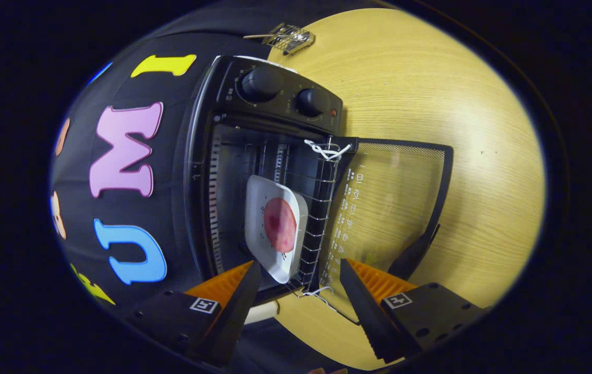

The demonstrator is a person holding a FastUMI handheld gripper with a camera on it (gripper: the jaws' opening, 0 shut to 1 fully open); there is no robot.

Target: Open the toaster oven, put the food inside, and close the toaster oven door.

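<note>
The black toaster oven stands on the wooden table with its glass door swung fully down, flat over the tabletop. Inside, a white square plate carrying a round pink piece of food rests on the wire rack. My gripper is open just in front of the oven mouth. One finger sits by the plate's near corner and the other over the door's glass. Nothing is pressed between them. The door's dark handle lies just beyond the finger over the glass.
Two control knobs sit on the oven's panel beside the cavity. A small wire-mesh tool lies on the round wooden table past the oven. Open tabletop stretches beyond the door.
</note>
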